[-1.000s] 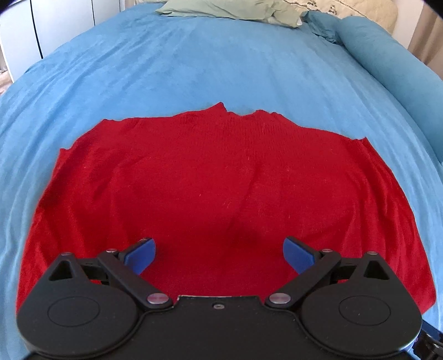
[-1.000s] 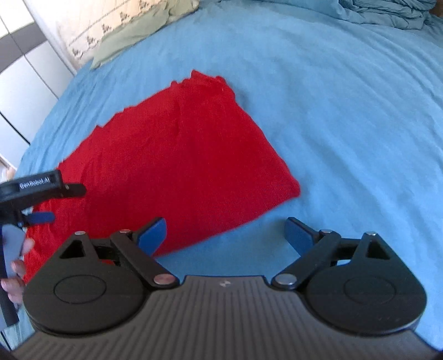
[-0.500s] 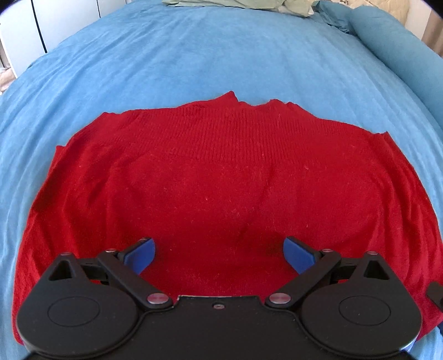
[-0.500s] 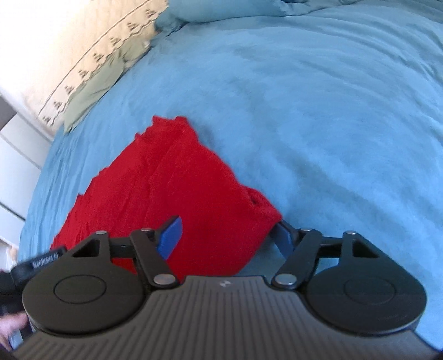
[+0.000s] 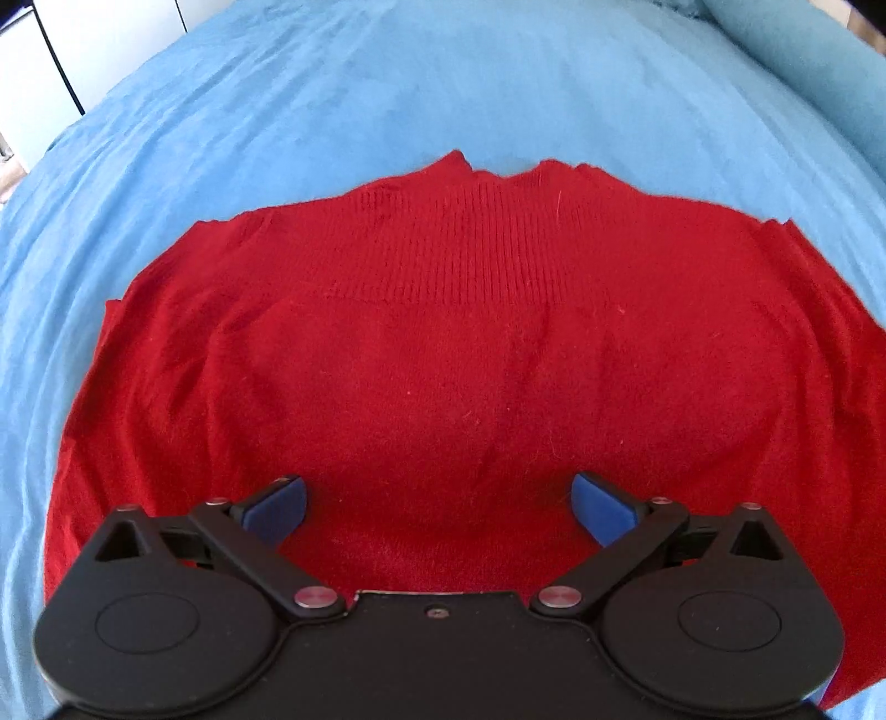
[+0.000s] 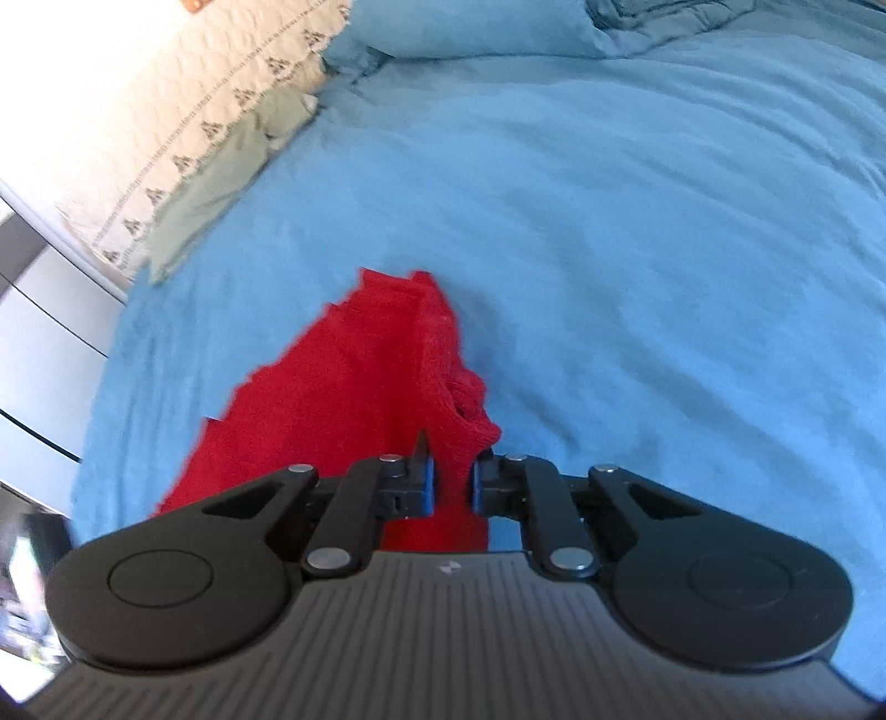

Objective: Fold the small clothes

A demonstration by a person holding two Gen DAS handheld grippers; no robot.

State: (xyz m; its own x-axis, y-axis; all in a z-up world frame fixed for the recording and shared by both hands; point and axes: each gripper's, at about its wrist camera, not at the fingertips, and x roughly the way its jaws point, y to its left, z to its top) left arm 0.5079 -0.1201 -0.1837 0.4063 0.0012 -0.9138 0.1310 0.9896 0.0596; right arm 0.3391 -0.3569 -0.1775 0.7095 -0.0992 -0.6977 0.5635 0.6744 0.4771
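Note:
A red knit sweater (image 5: 454,354) lies flat on the blue bedspread (image 5: 387,88), its ribbed band toward the far side. My left gripper (image 5: 440,504) is open, its blue pads spread wide just above the sweater's near part. In the right wrist view my right gripper (image 6: 453,482) is shut on a corner of the red sweater (image 6: 343,399), and the cloth bunches up beside the right finger. The rest of the sweater stretches away to the left.
A patterned pillow (image 6: 166,127) and a pale green cloth (image 6: 221,183) lie at the head of the bed. A blue bolster (image 5: 803,61) runs along the right side. White cupboard doors (image 5: 99,39) stand beyond the bed's left edge.
My right gripper has moved onto the sweater's corner and shut on it. My left gripper has moved closer over the sweater and stays open.

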